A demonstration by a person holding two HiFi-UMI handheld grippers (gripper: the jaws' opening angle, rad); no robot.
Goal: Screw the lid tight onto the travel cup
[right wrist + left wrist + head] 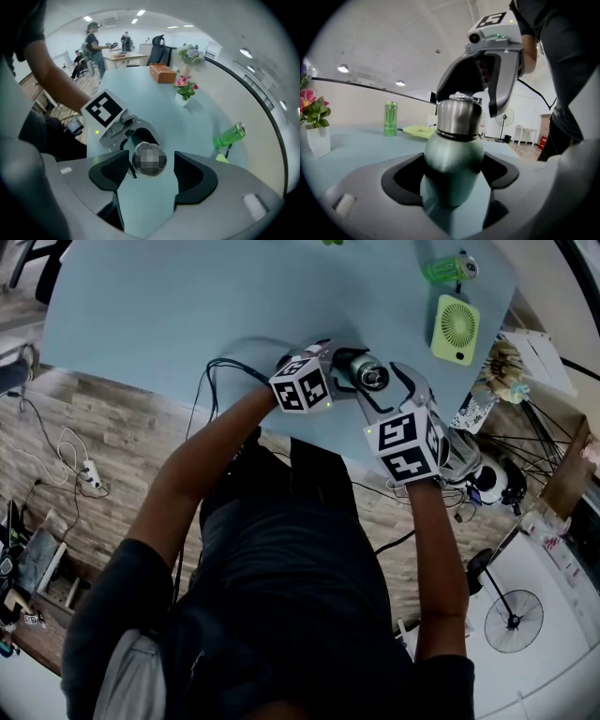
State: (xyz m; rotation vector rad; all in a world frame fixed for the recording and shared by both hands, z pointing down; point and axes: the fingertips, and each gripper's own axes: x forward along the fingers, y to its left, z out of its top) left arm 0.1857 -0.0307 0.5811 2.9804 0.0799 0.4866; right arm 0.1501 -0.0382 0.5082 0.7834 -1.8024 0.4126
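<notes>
The left tool [453, 180] is gripping the green body of the travel cup [452, 154]. The cup is standing upright on the pale blue worktop [169, 306], near the edge where the person is standing. The right tool [150, 176] is pointing down over the cup. Its jaws are standing apart on both sides of the steel lid [150, 159], with a gap showing at one side. The lid is sitting on the cup's neck. A green can [448, 268] and a small green fan [456, 329] are resting well apart from the cup.
</notes>
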